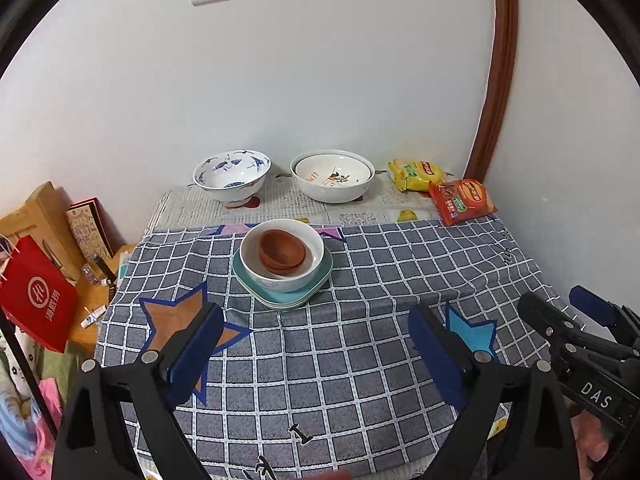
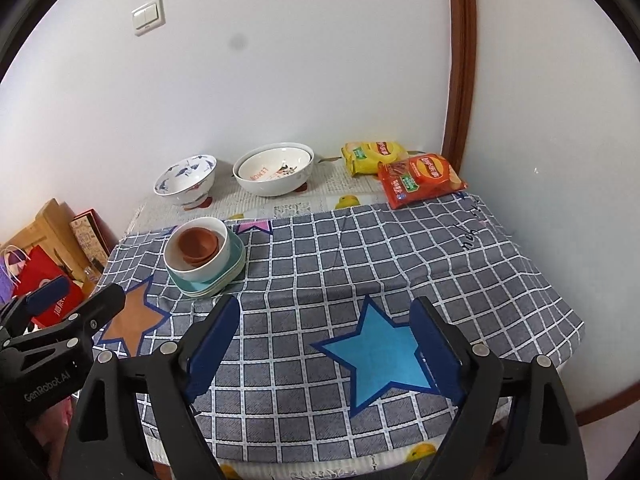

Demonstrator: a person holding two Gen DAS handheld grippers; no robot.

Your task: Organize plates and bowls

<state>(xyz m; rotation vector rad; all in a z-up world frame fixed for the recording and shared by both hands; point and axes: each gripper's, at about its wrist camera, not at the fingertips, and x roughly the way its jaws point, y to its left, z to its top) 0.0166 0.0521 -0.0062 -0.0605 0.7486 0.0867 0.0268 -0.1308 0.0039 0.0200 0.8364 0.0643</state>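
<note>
My left gripper (image 1: 316, 344) and right gripper (image 2: 326, 340) both hang spread wide over the checked cloth (image 1: 360, 264), nothing between their pads. Ahead, brown bowls (image 1: 282, 252), two I think, nest in a white bowl (image 1: 280, 276) on stacked teal plates (image 1: 280, 300). Two larger bowls (image 1: 332, 176) sit by the wall.

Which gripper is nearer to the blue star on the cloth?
Right. The right gripper hangs open directly over the blue star; the left gripper is open beside it.
</note>
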